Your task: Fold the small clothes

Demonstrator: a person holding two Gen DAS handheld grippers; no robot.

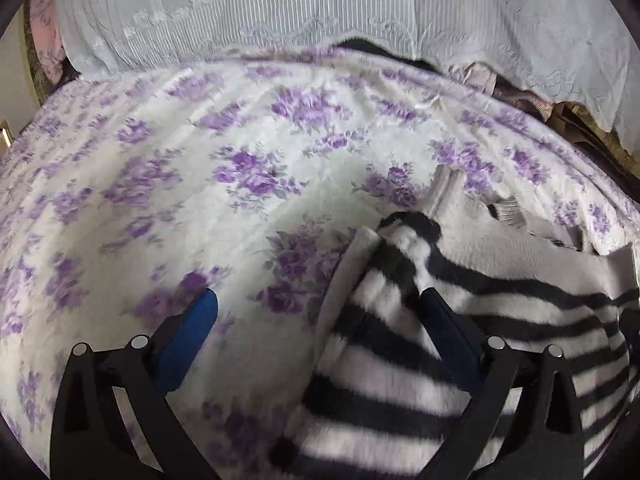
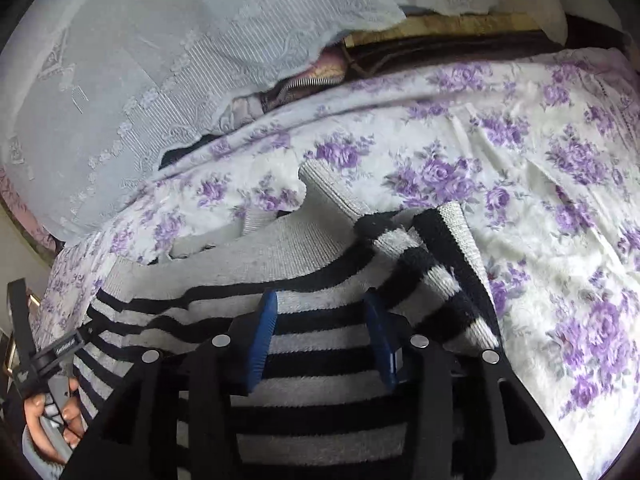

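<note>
Left wrist view: my left tongs (image 1: 318, 312) stand wide open, nothing gripped. The left pad (image 1: 188, 340), blue, hangs over the floral sheet (image 1: 168, 184) at lower left of the frame. The right pad sits at the edge of the striped sweater (image 1: 400, 368), which fills the lower right; I cannot tell whether it touches the knit. The sweater is fuzzy, black and white stripes, with a plain grey inside face showing above it toward the right edge. A striped cuff end (image 1: 408, 226) points toward centre frame. Pale lace cloth (image 1: 280, 12) runs across the top.

Right wrist view: my right tongs (image 2: 322, 322) are partly open, above the sweater (image 2: 320, 364) at lower centre. Stripes show between the two blue pads; no fold is pinched that I can see, and contact with the knit I cannot judge. A striped sleeve (image 2: 436, 276) lies folded across toward the right, over the body. Grey ribbed hem (image 2: 332, 184) sits at centre. The sheet (image 2: 540, 200) fills the right half of the frame. My left hand (image 2: 52, 420) on its grip shows at lower left. Lace cloth (image 2: 140, 60) occupies the upper left.
</note>
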